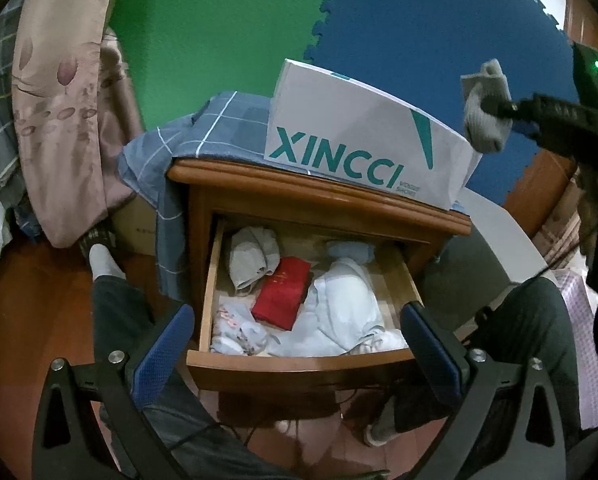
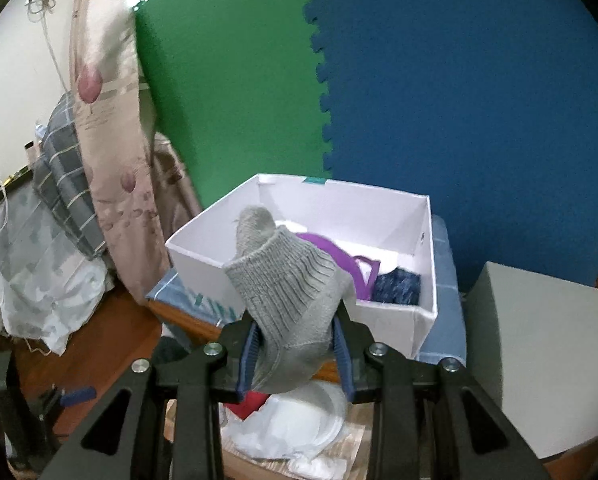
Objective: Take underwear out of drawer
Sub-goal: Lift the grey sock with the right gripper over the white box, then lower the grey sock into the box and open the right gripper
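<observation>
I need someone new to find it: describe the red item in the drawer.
Find the wooden nightstand under the white XINCCI box; its top drawer is open. The red item lies flat mid-drawer, the only bright red, squared-off piece among grey and pale blue bundles.

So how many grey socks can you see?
2. One grey sock is pinched in the right tongs, above the drawer. Another grey bundle lies in the drawer's back left corner. More may hide underneath.

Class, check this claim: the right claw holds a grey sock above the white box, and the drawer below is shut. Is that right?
Not quite. The drawer is open, with clothes showing inside, as the left wrist view shows. The right claw does hold the grey sock above the white box.
</observation>
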Demonstrator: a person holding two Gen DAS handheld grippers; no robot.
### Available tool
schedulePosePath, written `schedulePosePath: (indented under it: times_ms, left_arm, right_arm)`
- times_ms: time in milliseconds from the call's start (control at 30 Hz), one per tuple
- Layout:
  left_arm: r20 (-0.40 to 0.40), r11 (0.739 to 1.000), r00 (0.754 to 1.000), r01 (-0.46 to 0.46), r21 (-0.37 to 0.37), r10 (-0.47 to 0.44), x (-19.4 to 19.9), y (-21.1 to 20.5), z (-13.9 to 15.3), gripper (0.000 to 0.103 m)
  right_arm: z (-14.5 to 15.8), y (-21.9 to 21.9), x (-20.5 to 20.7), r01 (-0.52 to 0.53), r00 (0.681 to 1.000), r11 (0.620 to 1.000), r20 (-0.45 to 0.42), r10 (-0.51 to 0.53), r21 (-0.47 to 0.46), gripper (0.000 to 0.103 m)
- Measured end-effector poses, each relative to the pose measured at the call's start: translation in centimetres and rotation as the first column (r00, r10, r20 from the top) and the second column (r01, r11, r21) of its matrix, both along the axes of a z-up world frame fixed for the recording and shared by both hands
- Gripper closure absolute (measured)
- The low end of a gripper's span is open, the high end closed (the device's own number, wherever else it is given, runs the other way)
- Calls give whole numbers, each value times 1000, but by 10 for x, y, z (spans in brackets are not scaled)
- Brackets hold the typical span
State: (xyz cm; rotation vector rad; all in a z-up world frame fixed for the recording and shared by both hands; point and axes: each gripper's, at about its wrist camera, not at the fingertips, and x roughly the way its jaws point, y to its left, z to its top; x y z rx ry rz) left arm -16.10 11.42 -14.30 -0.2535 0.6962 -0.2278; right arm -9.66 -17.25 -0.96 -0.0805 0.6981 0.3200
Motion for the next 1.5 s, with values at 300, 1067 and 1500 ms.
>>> schedulePosePath:
  times_ms: [300,1067,1500]
  left_arm:
    - [3,1000,1000,5,10,-5,-3,-2,0,1]
    - [-27,1000,1000,-6,-6,5,-4,3,-3,1]
    - [-37,999,999,-31,-25,30,-5,15,-11,1]
  right_arm:
    - [10,4,24,63,997,996,39,-61,-65,70]
    - [3,20,69,59,998,993,17,-57,-106,70]
    - [-15,2,176,108,976,994,-190,-111,-28,70]
